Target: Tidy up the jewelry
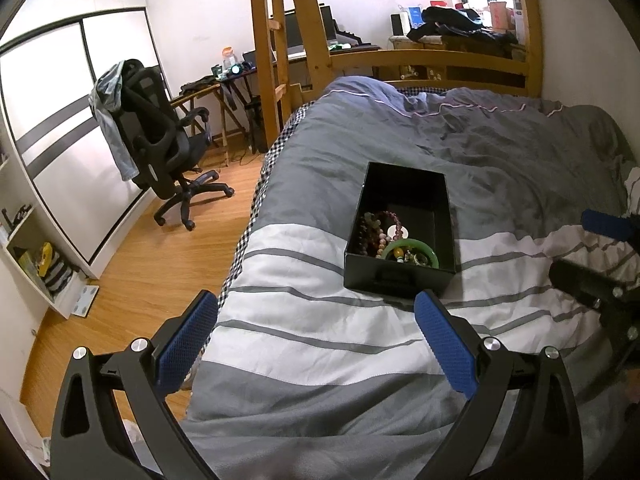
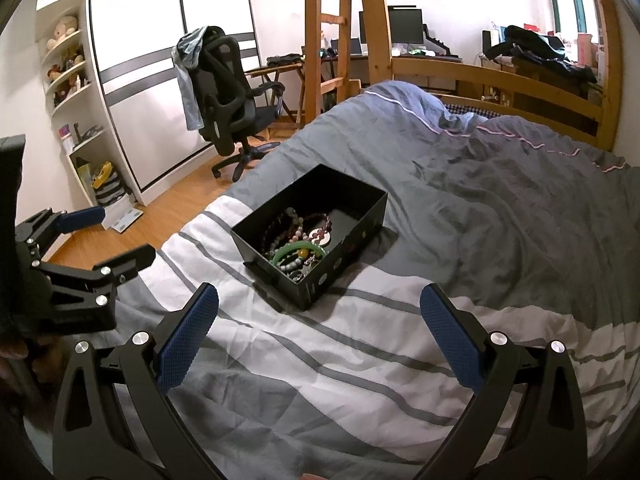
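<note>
A black open box [image 1: 404,184] sits on the striped duvet; it also shows in the right wrist view [image 2: 362,224]. Inside lie a green bangle [image 1: 408,246] [image 2: 294,249] and several bead bracelets [image 1: 374,228] [image 2: 288,226]. My left gripper [image 1: 316,312] is open and empty, just short of the box's near wall. My right gripper [image 2: 319,304] is open and empty, hovering over the duvet near the box's near corner. The right gripper also shows in the left wrist view [image 1: 600,252], and the left gripper in the right wrist view [image 2: 108,236].
The grey and white duvet [image 1: 320,344] covers the bed. The bed's left edge drops to a wooden floor [image 1: 140,272]. A black office chair [image 1: 160,140] and a white wardrobe [image 1: 60,120] stand to the left. A wooden bed frame [image 2: 500,76] and desks lie behind.
</note>
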Tool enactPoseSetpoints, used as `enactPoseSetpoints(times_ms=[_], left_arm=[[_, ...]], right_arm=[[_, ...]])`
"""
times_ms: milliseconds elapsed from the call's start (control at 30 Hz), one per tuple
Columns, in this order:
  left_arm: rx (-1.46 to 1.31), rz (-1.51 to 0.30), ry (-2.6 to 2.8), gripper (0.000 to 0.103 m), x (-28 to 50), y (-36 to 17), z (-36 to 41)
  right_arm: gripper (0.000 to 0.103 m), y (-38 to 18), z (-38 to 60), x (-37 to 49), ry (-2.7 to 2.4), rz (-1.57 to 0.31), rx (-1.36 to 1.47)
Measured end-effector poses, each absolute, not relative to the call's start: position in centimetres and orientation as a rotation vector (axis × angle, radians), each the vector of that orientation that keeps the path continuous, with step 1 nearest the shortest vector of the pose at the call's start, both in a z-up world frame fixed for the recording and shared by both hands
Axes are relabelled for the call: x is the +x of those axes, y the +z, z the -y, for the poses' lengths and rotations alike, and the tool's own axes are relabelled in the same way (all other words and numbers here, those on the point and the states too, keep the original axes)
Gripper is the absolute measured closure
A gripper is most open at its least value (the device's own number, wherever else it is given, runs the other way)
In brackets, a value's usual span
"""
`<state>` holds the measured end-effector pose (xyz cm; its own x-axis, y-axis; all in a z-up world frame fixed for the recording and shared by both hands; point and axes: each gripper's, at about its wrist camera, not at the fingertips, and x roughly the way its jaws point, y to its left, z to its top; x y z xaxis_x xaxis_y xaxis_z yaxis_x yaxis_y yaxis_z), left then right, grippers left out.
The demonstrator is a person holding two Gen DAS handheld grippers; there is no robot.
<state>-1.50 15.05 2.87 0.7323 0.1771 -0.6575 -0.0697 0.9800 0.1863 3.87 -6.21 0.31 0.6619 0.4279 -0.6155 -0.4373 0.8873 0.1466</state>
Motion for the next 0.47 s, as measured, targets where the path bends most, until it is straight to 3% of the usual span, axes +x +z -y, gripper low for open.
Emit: enactPoseSetpoints(times_ms=[467], left_arm=[[0.173,-0.739,0.128,0.006,-1.25,2.72,-14.69]], right_arm=[[0.003,0.16,6.07,3.8,0.488,-0.703,-0.01]])
